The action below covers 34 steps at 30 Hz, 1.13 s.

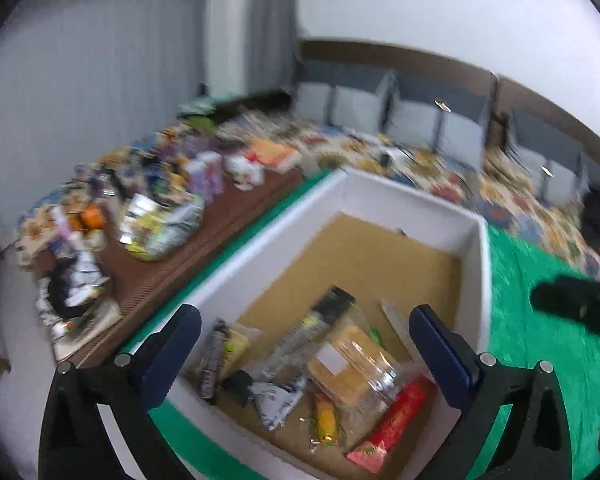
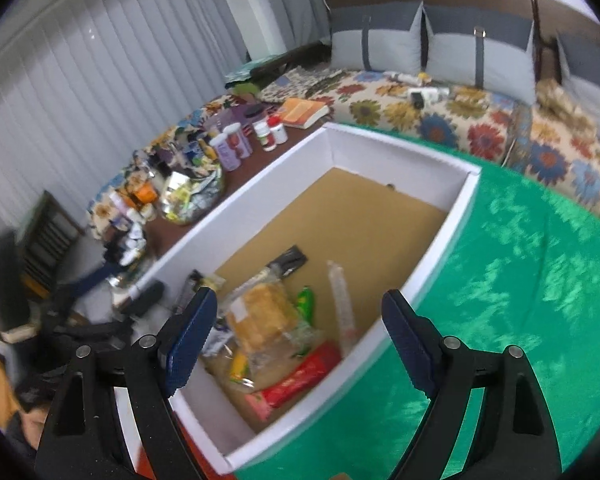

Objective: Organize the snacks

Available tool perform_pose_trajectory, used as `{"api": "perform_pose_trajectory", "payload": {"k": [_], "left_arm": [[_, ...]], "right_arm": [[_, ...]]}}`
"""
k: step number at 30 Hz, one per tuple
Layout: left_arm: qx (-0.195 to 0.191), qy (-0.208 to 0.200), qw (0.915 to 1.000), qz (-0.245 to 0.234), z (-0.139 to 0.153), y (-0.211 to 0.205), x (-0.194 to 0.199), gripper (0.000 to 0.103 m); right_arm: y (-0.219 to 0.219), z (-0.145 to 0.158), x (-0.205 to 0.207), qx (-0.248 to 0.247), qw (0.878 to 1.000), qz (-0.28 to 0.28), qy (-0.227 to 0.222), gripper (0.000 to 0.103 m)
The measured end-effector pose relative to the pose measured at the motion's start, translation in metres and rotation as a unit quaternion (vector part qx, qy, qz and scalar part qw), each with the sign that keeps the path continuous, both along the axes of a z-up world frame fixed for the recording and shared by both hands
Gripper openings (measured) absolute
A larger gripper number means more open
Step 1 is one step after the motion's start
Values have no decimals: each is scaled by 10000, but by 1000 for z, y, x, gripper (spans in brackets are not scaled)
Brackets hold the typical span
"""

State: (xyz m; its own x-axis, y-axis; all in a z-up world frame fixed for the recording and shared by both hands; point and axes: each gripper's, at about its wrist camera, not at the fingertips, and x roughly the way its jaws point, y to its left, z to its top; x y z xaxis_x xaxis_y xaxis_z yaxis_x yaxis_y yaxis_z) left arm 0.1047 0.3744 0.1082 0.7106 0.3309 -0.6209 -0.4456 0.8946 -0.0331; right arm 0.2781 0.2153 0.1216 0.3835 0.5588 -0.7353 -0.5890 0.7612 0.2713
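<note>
Box, white walls and brown cardboard floor, sits on green cloth right under the left gripper in the left wrist view. Jaws spread wide, nothing between the pads, both fingers hanging over the near end of the box. Snacks piled there just ahead of the fingertips: clear pack of yellow biscuits, red packet by the right finger, white wrapper, yellow candy, dark-tipped long pack. Far half of the box bare. Frame blurred. Left of the gripper, brown table with a bag of sachets.

Right wrist view: right gripper also open wide, holding nothing, over the same near end of the box. Between its fingers: biscuits, red packet, green wrapper, clear tube. Green cloth to the right; floral sofa beyond; bottles and an orange book ahead left.
</note>
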Motion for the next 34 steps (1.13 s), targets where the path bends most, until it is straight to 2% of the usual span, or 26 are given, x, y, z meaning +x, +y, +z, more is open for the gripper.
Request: {"api": "perform_pose_trajectory", "payload": {"k": [2,5,11,15,21,28,34], "left_arm": [[-34,-67,9996,287,1,3,-7,103],[-189,26,9995,245,-1,7,-8,103],[134,311,9985,441,-3,4,-15,103],[63,484,9981,387,-5,6,-18,103],[79,459,9982,375,-4,5,-21,103],[60,483,9982,365,-5,4,-22,103],[-125,495,9980,365,-7,4,-23,103]], "right_arm": [[0,0,-6,-168,9997,13,-167,87],[4,-4,-14,-427,9986,72,-295,87],[11,-7,-23,-781,9959,122,-436,87],[15,-4,-27,-847,9950,114,-517,87],[24,-2,-32,-959,9932,157,-641,87],[27,-4,-33,-995,9930,171,-612,87],[26,-7,-34,-957,9938,158,-547,87]]}}
